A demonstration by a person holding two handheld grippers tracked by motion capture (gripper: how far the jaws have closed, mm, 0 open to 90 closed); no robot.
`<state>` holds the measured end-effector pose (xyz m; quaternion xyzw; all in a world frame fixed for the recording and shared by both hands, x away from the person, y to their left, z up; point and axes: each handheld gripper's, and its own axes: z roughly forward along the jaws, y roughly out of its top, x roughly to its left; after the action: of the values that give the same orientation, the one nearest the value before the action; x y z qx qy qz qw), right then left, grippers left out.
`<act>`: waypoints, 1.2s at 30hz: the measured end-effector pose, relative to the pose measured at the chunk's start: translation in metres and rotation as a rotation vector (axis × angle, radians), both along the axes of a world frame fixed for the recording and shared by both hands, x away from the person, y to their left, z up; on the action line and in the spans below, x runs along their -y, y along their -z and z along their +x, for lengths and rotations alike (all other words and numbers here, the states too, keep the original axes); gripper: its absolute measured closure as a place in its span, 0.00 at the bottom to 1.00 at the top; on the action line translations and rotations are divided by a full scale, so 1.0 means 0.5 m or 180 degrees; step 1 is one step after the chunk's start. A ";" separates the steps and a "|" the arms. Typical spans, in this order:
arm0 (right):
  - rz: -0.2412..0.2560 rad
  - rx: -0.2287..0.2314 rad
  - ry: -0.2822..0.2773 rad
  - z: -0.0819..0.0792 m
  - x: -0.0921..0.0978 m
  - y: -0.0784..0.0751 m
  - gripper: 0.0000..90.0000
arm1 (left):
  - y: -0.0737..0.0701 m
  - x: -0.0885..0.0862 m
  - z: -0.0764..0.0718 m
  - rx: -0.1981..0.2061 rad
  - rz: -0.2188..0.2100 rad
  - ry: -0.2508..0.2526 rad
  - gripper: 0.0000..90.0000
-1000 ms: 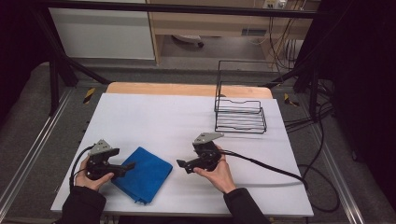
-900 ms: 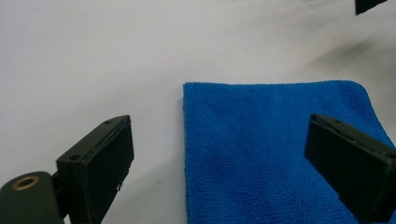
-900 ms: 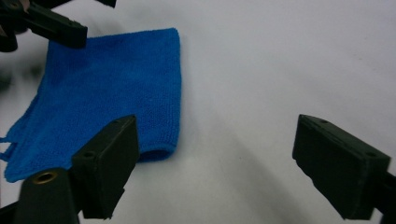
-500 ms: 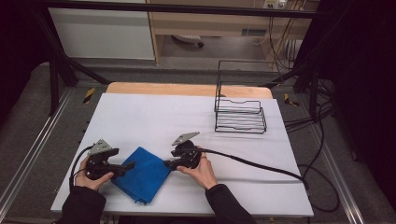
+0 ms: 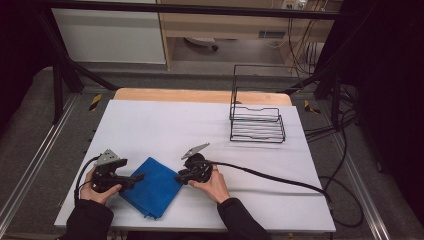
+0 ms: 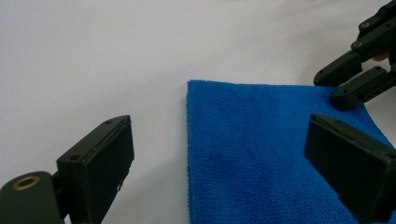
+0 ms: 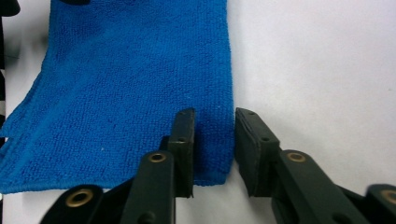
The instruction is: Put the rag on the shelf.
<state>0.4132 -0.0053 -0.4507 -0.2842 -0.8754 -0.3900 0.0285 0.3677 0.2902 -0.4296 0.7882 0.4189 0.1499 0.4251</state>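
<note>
Cloth, blue and folded, lies at the table's 7 o'clock between your grippers. Your right gripper straddles its corner, jaws slightly parted; the high view hides that gap. Your left gripper gapes wide over an edge.

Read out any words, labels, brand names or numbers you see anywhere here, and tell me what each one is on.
None can be read.
The blue cloth, the wire rack, the white table and both grippers, left and right, carry no visible writing.
A pale label on the shelf unit behind the table is too small and blurred to read.
</note>
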 end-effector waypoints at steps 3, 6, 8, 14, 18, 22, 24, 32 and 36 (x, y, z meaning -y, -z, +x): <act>0.0022 -0.0080 -0.0017 -0.001 -0.001 0.001 0.88 | 0.000 0.000 0.000 -0.0001 0.0007 -0.0002 0.09; 0.0031 -0.0114 0.0000 -0.002 0.000 0.000 0.95 | 0.000 0.000 0.000 0.0002 0.0007 -0.0001 0.09; 0.0031 -0.0126 0.0046 -0.005 0.001 -0.005 0.97 | 0.000 0.000 0.000 0.0005 0.0007 0.0000 0.09; -0.0032 -0.0042 0.0232 -0.029 0.013 -0.025 0.98 | -0.002 -0.002 -0.001 0.0019 0.0023 -0.0014 0.09; -0.0031 -0.0051 0.0368 -0.040 0.035 -0.037 0.98 | -0.002 -0.001 -0.002 0.0020 0.0030 -0.0011 0.09; -0.0069 -0.0046 0.0456 -0.047 0.060 -0.043 0.98 | -0.002 0.001 -0.002 0.0013 0.0013 -0.0005 0.09; -0.0084 -0.0026 0.0574 -0.054 0.091 -0.048 0.98 | -0.002 0.001 -0.002 0.0018 0.0017 -0.0008 0.09; -0.0089 -0.0022 0.0849 -0.080 0.179 -0.048 0.98 | -0.001 0.003 -0.002 0.0021 0.0037 -0.0006 0.09; -0.0112 -0.0014 0.0952 -0.095 0.214 -0.047 0.98 | -0.002 0.003 -0.002 0.0027 0.0069 -0.0001 0.09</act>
<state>0.3655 -0.1123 -0.4273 -0.4127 -0.8299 -0.3739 -0.0330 0.3665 0.2885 -0.4285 0.7921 0.4156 0.1580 0.4182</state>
